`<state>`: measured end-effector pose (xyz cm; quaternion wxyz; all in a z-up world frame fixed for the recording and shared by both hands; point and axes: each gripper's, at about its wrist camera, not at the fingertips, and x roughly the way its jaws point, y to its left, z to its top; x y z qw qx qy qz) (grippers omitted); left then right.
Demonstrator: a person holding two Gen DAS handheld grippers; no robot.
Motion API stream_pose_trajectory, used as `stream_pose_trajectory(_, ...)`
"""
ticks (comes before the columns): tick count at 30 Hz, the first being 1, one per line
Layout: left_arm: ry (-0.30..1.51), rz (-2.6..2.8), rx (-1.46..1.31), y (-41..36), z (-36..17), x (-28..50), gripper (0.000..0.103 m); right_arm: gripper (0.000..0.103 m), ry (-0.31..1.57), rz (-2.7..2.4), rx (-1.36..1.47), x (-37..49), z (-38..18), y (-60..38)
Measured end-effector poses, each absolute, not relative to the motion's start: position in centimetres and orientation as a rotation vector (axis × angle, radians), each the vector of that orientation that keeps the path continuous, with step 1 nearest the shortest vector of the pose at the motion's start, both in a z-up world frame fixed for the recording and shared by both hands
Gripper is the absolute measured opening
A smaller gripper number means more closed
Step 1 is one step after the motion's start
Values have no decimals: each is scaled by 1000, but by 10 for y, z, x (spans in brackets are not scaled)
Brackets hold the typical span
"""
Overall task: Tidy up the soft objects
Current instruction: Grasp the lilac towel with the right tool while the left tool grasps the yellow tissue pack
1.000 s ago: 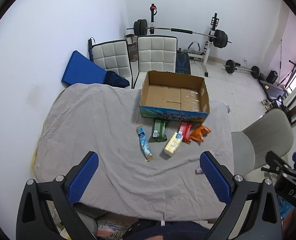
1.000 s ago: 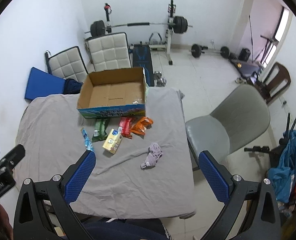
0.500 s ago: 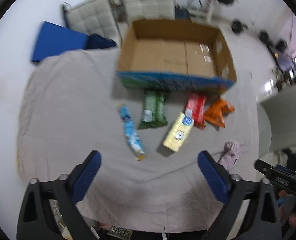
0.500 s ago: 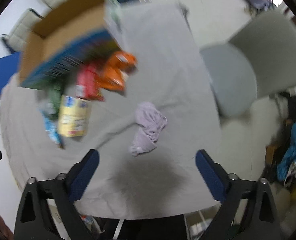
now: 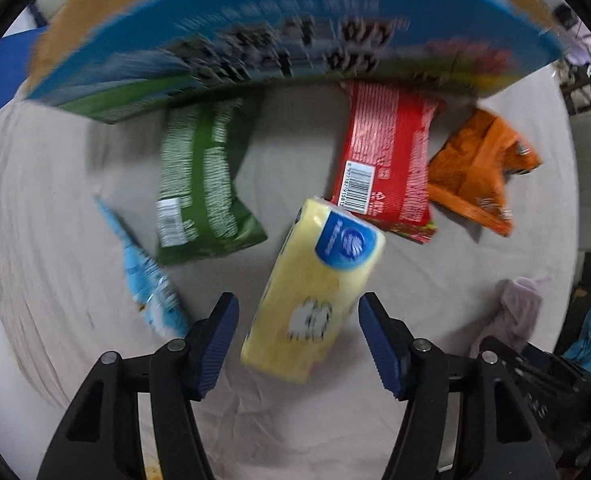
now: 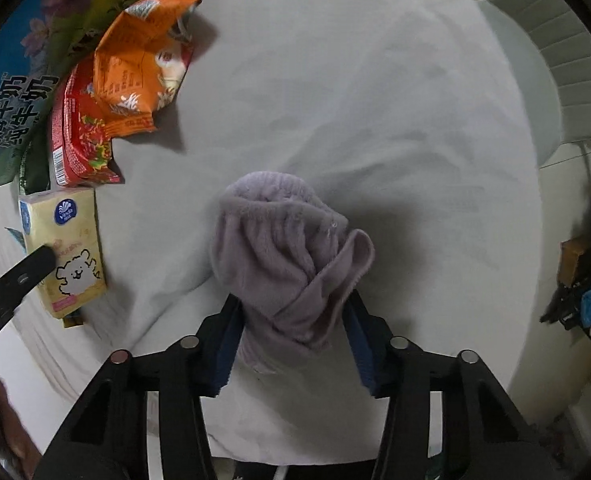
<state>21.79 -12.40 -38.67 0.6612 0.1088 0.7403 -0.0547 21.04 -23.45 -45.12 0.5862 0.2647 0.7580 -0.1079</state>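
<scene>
A yellow tissue pack (image 5: 315,288) lies on the grey cloth, its near end between the open fingers of my left gripper (image 5: 295,332); a gap shows on each side. It also shows in the right wrist view (image 6: 65,248). A lilac cloth (image 6: 287,256) lies crumpled on the table, its near part between the fingers of my right gripper (image 6: 293,340), which stand close on both sides of it. The cloth also shows at the right of the left wrist view (image 5: 515,312).
A cardboard box with a blue printed side (image 5: 279,40) stands behind the packs. In front of it lie a green pack (image 5: 203,184), a red pack (image 5: 387,160), an orange pack (image 5: 475,168) and a light blue pack (image 5: 147,276). A grey chair (image 6: 555,64) stands beside the table.
Both grippers have dropped from high above the table to its surface. The left has narrowed around the tissue pack, the right around the lilac cloth.
</scene>
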Motion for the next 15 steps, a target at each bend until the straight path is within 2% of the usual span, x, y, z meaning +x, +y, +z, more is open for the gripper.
stream_pose_trajectory(2,1696,-141,233,-126,-397,220,59,43,1764,-245,609,209,-454,-233)
stream_pose_trajectory(3,1700,-138,236,-126,-401,219,54,41,1763,-242,598,208,-456,-232)
stream_pose_trajectory(6,1686,-137,212,-126,-403,212,49,39,1766,-227,571,204,-454,-227)
stream_pose_trajectory(15,1674,-45,50,-91,-370,168,45,36,1733,-93,486,203,-408,-218)
